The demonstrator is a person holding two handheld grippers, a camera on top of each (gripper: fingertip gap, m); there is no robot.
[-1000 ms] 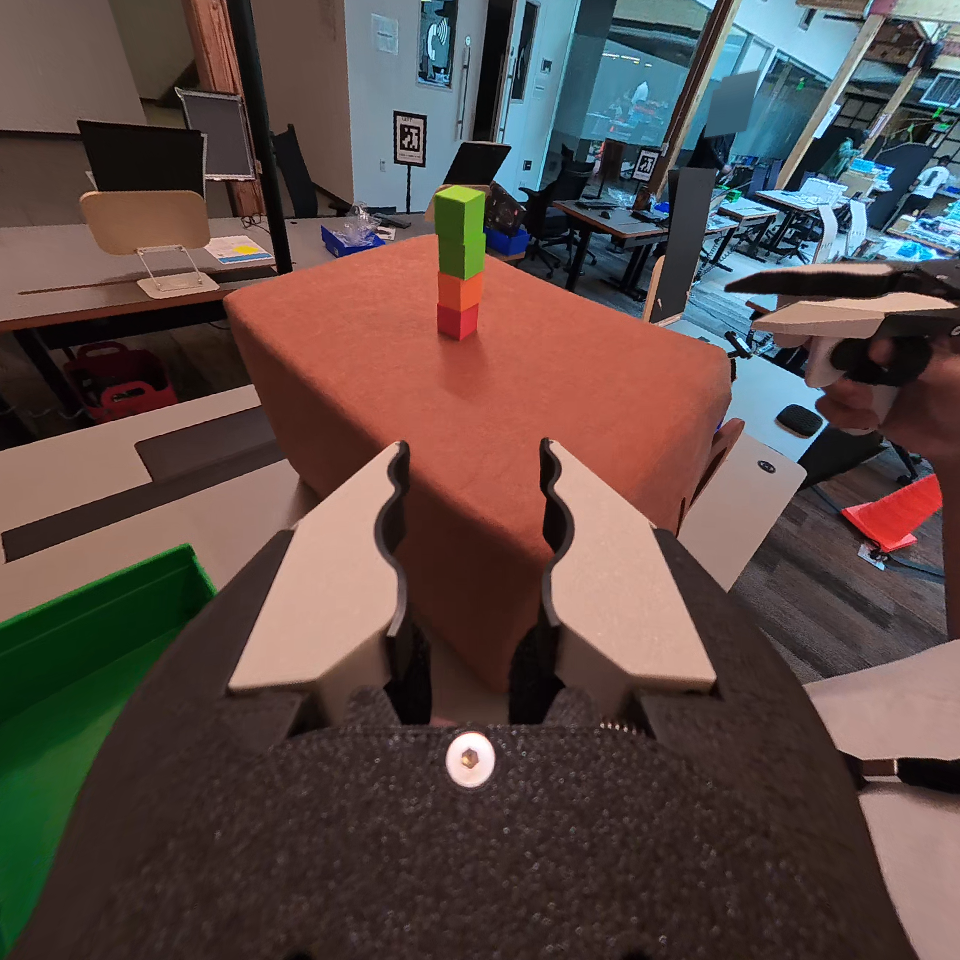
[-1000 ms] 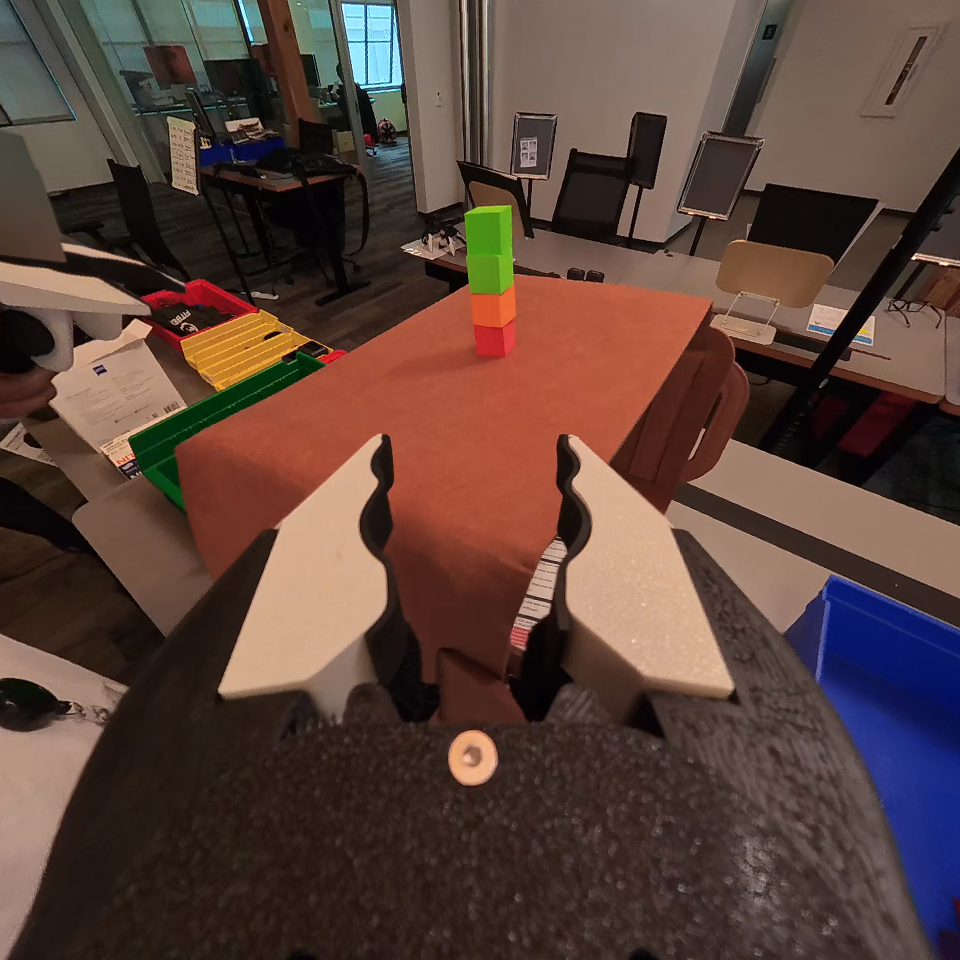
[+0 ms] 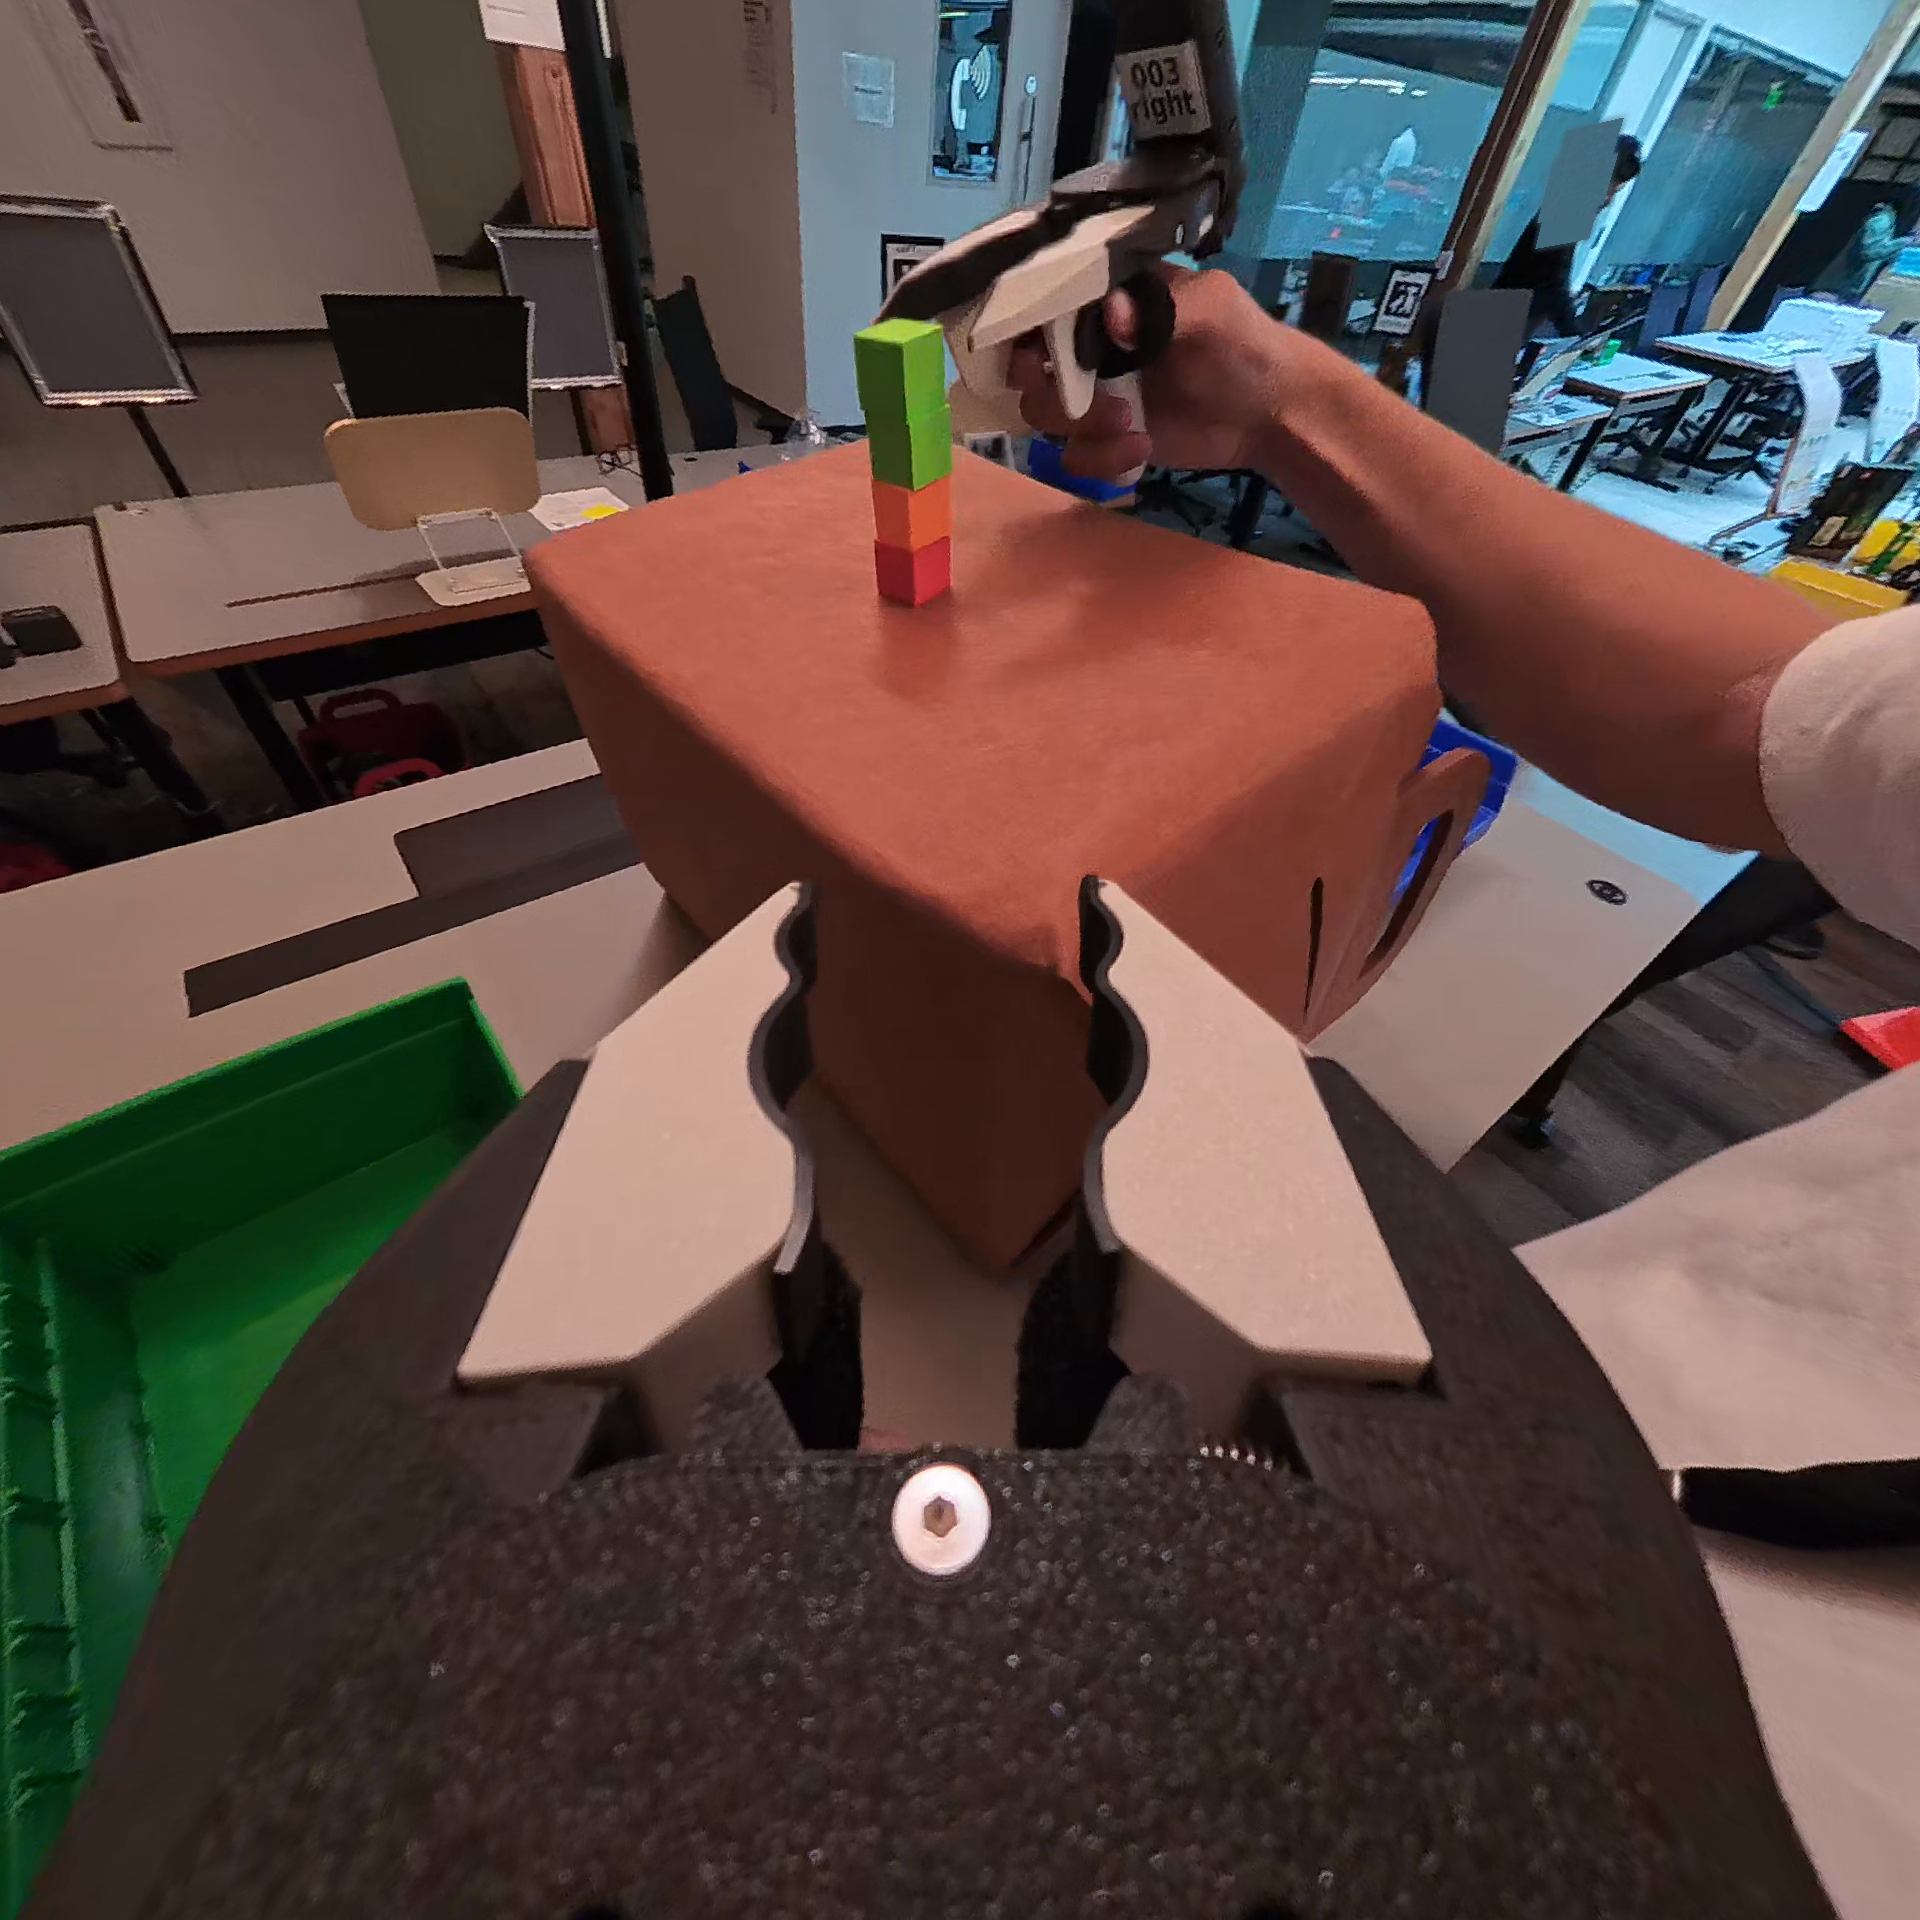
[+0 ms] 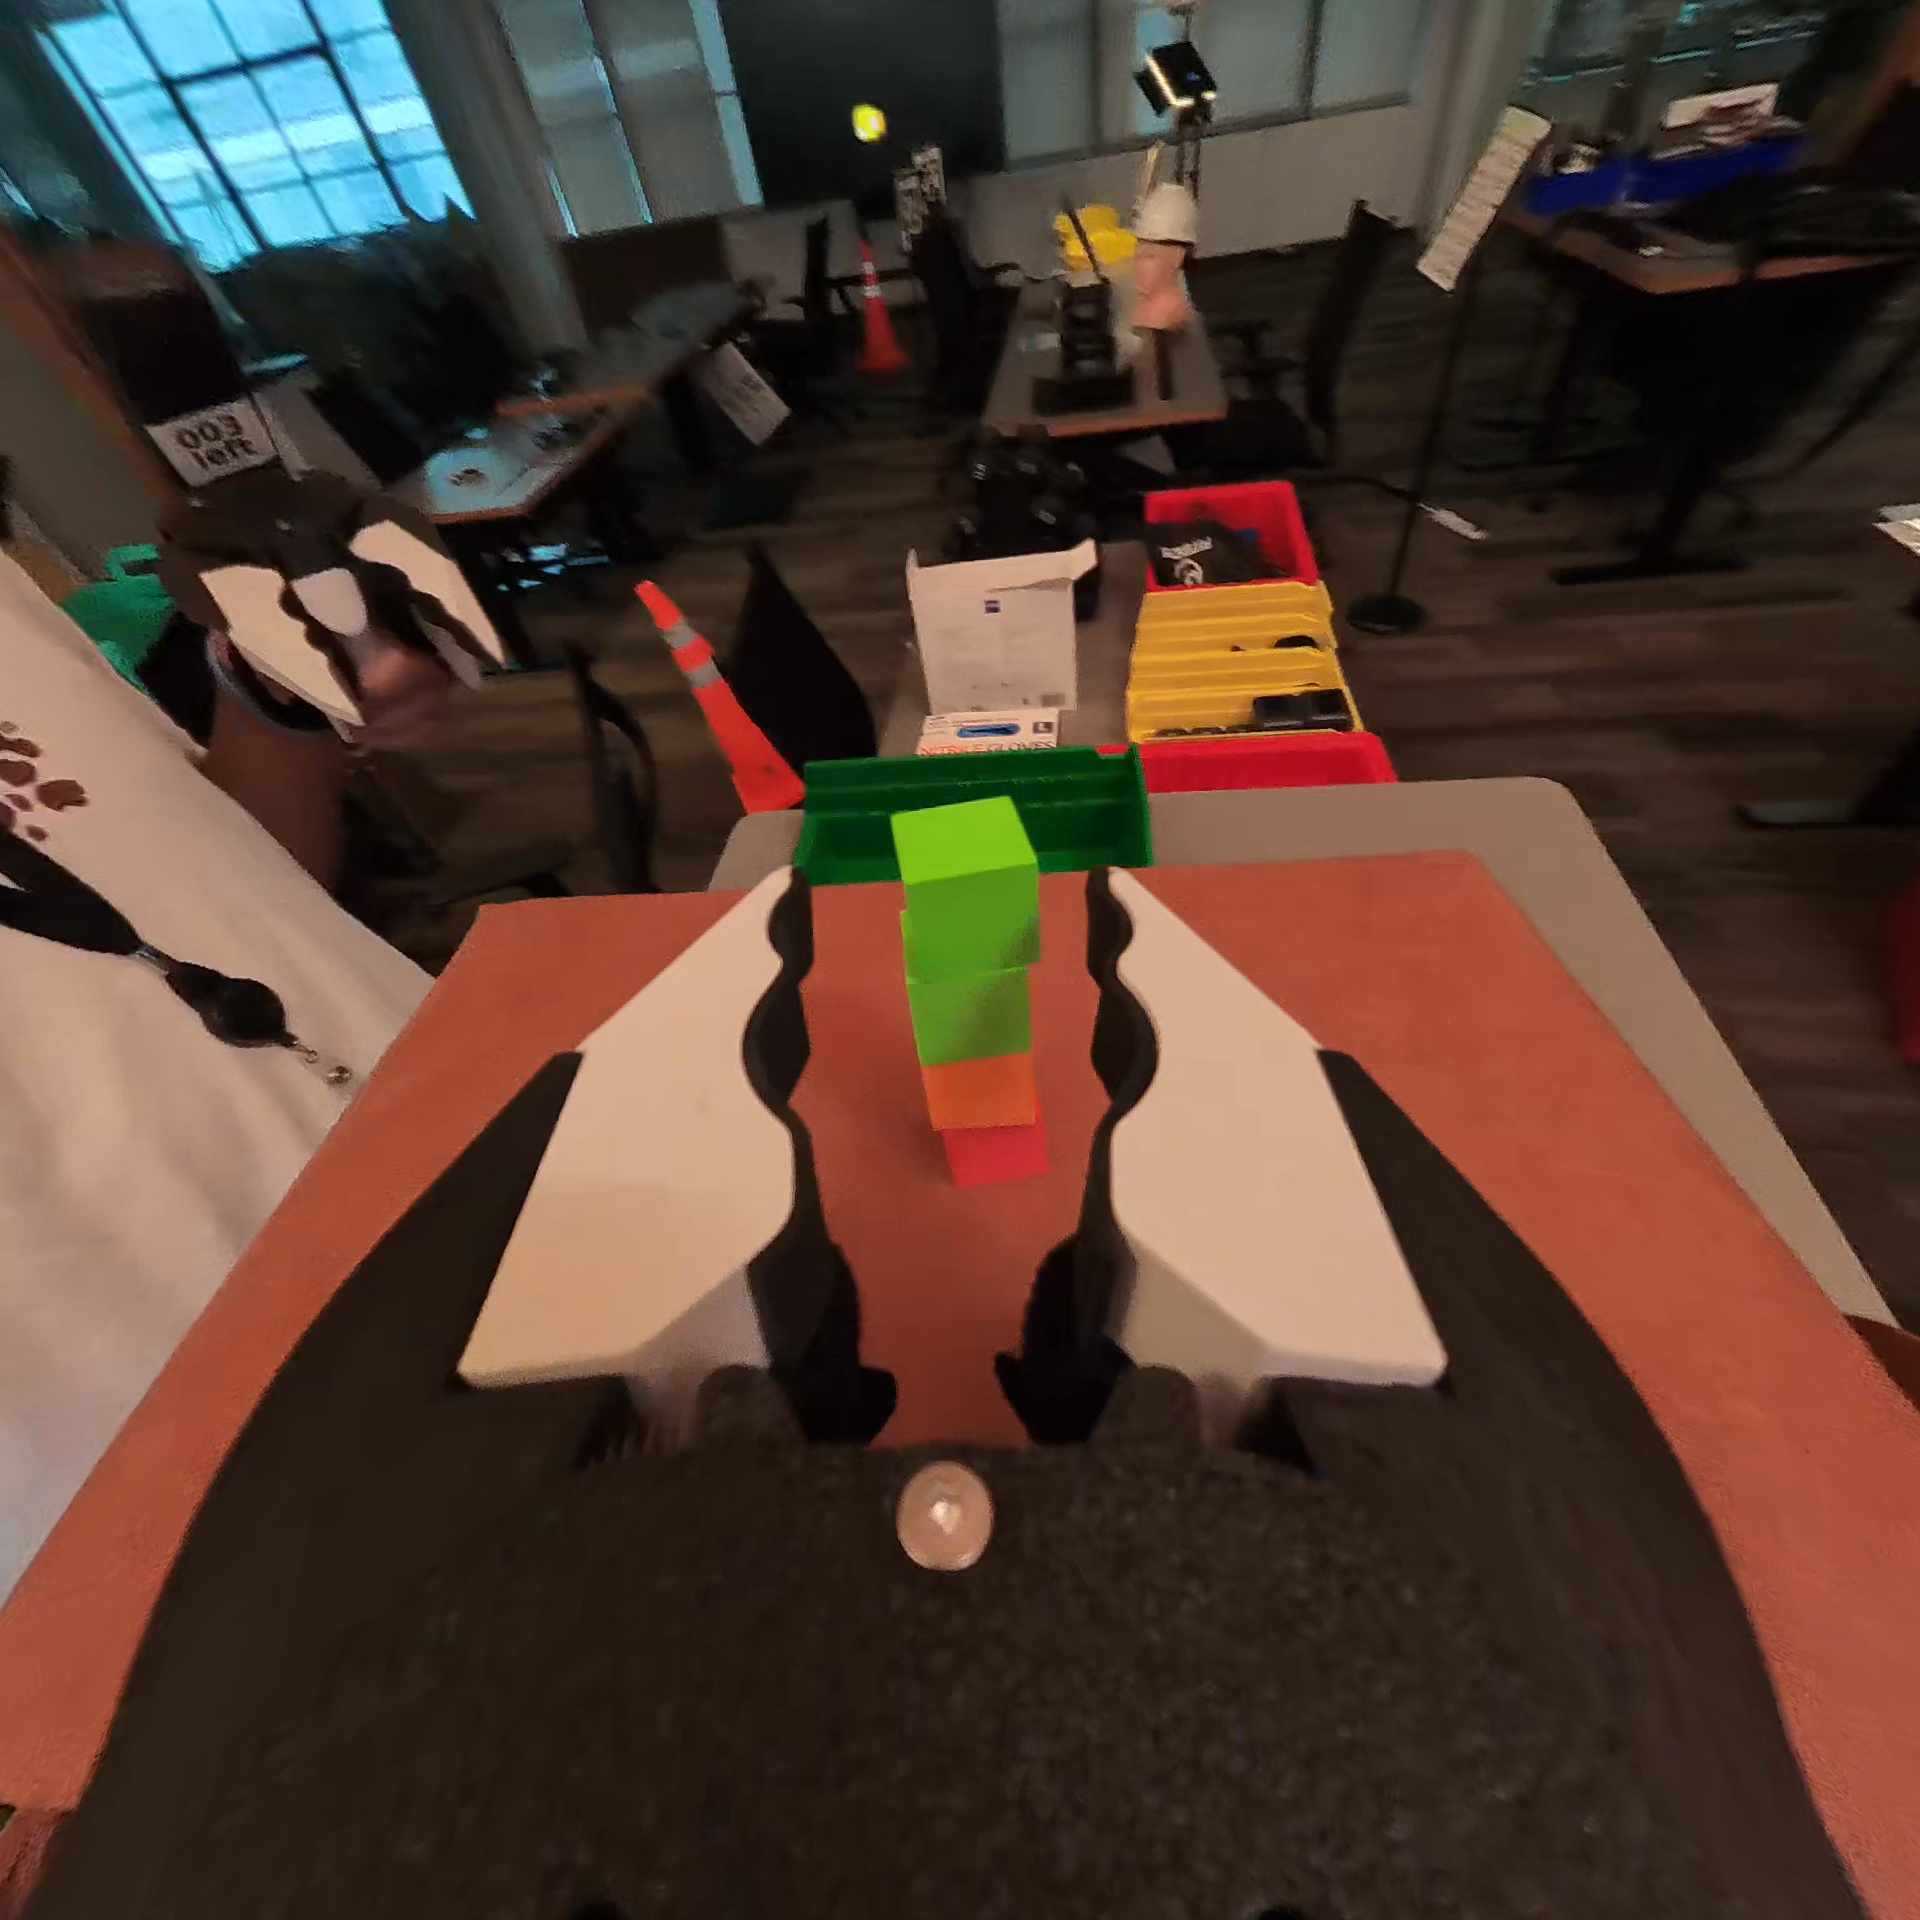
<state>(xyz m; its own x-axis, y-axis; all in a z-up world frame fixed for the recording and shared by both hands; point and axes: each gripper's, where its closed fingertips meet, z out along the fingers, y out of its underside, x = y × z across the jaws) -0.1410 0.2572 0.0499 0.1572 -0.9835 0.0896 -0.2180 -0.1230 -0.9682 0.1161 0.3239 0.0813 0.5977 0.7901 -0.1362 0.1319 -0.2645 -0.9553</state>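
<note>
A stack of small cubes (image 3: pixel 912 468) stands on a brown cloth-covered box (image 3: pixel 1091 748): red at the bottom, then orange, green, and a light green cube (image 3: pixel 900 364) on top. My right gripper (image 4: pixel 943 883) is open and tilted down over the stack (image 4: pixel 977 1018). The top light green cube (image 4: pixel 966 862) shows between its fingertips, with a gap on each side. In the left wrist view the right gripper (image 3: pixel 914 301) hovers just above and behind the top cube, held by a hand. My left gripper (image 3: pixel 940 904) is open and empty, low at the box's near corner.
A green bin (image 3: pixel 208 1195) sits on the grey table left of my left gripper and shows beyond the box (image 4: pixel 1091 821). A blue bin (image 3: pixel 1481 764) is behind the box's right side. Red and yellow bins (image 4: pixel 1236 665) and an orange cone (image 4: pixel 717 707) stand farther off.
My right gripper has swung from beside the box to above the stack and now tilts down over the top cube, still open. My left gripper has shifted only slightly.
</note>
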